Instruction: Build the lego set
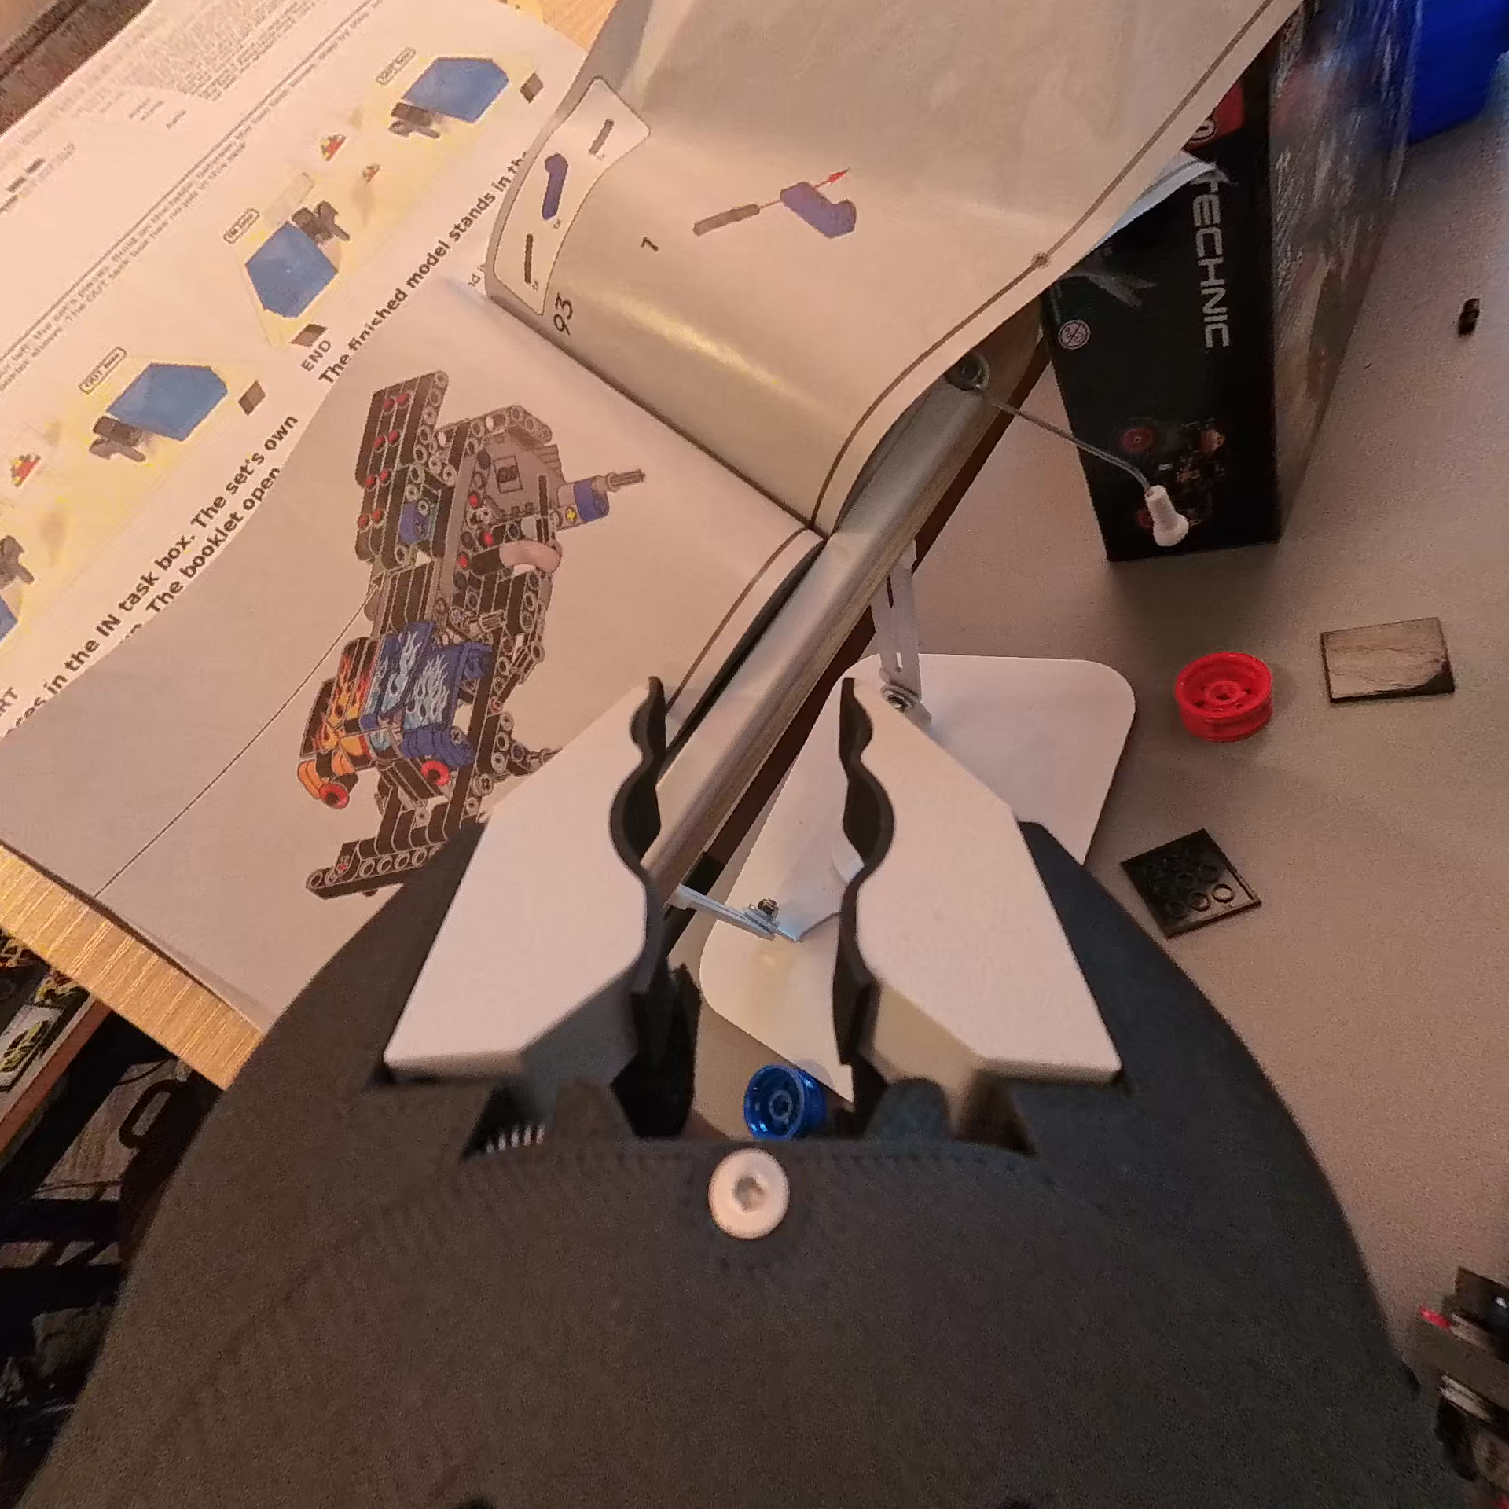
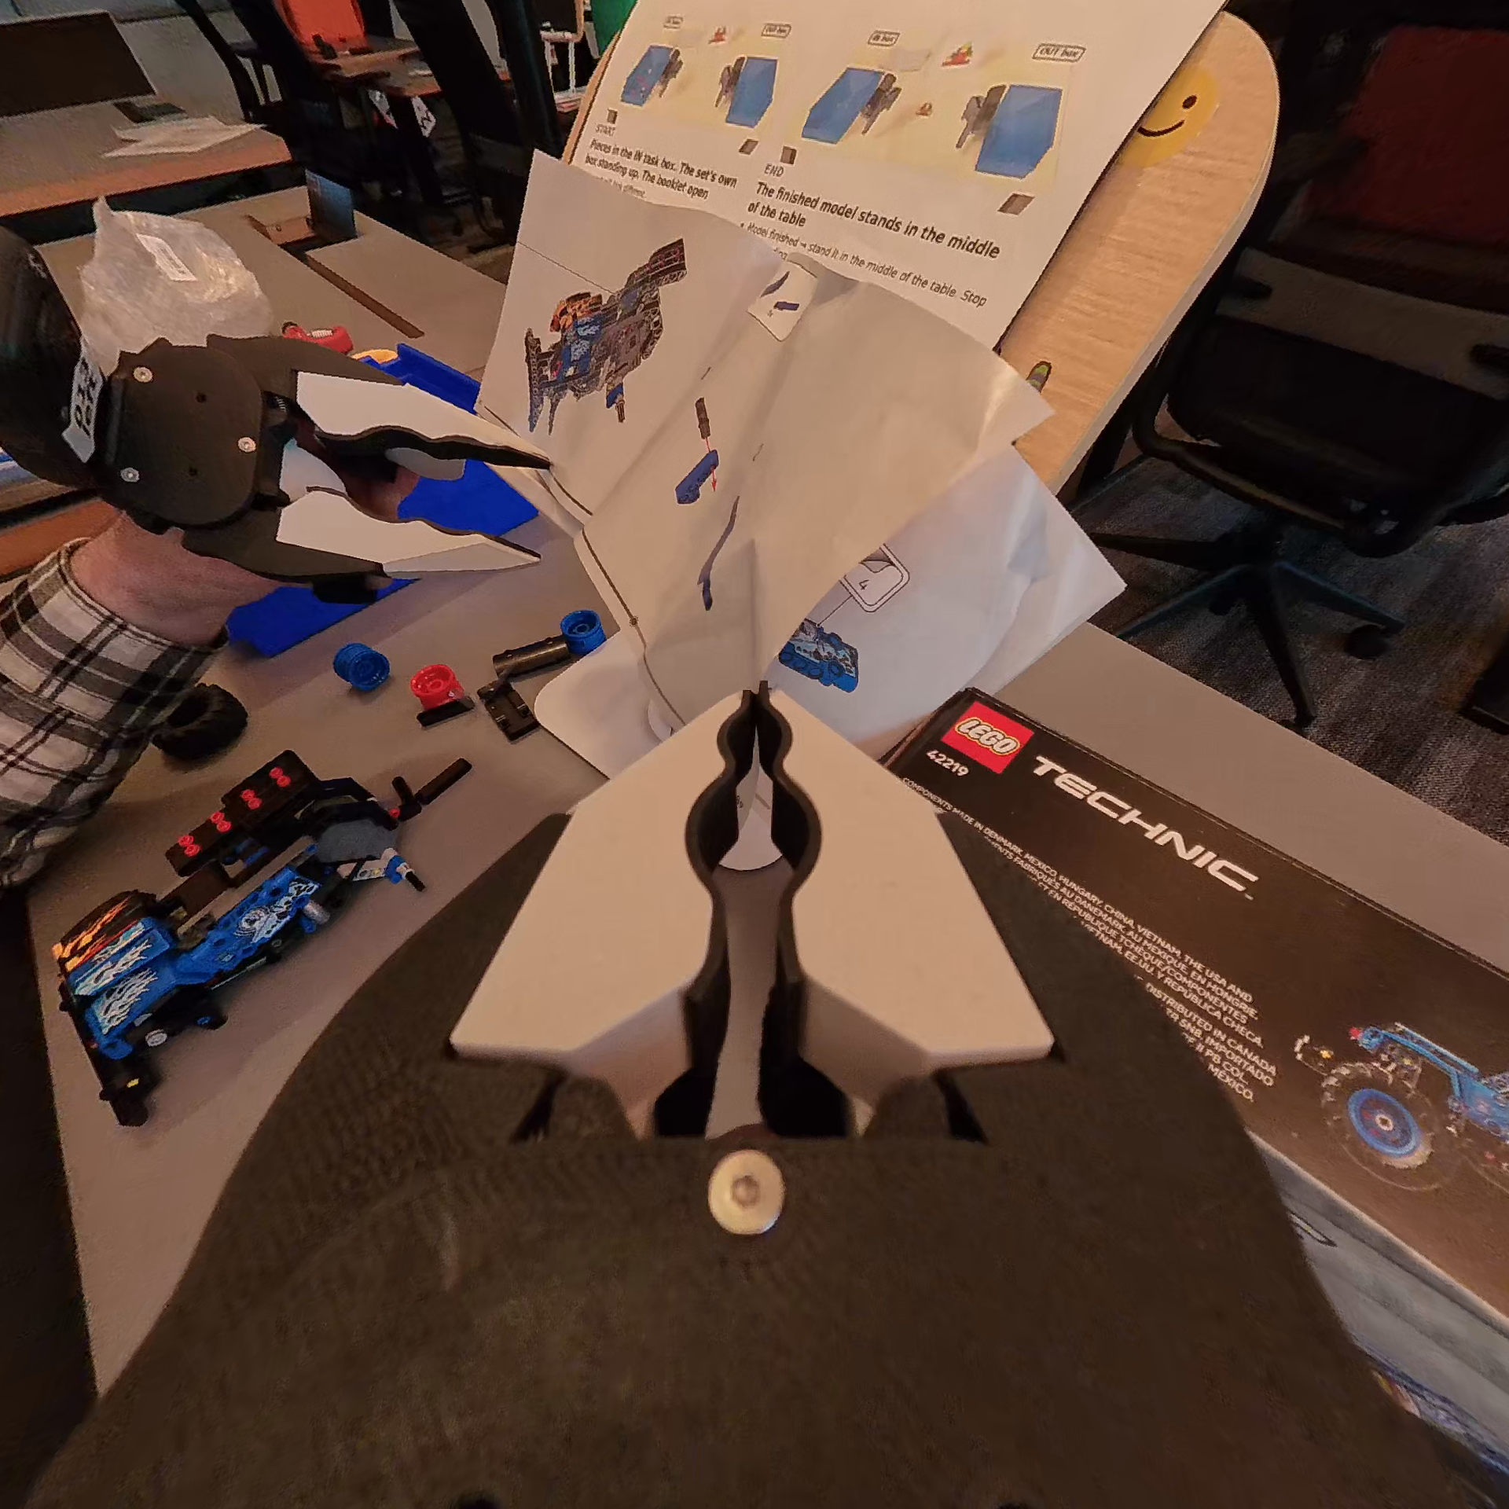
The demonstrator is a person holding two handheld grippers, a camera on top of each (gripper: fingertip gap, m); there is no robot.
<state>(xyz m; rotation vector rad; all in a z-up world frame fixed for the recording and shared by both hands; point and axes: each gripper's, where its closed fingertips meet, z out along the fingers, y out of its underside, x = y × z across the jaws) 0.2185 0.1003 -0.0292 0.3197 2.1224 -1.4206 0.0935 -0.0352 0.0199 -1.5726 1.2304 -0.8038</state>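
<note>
A grey table [image 2: 425, 1086] holds the half-built blue truck model [image 2: 204, 939], loose wheels and the set's box [image 2: 1184, 939]. The right gripper [image 2: 755, 702] is closed, its tips pinching a page of the instruction booklet [image 2: 816, 457] on its stand. The left gripper [image 1: 751, 710] gapes empty beside the booklet's edge.

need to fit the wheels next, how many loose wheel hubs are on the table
3 in the right wrist view: two blue hubs and a red hub, left of the booklet stand. Others may be hidden.
</note>
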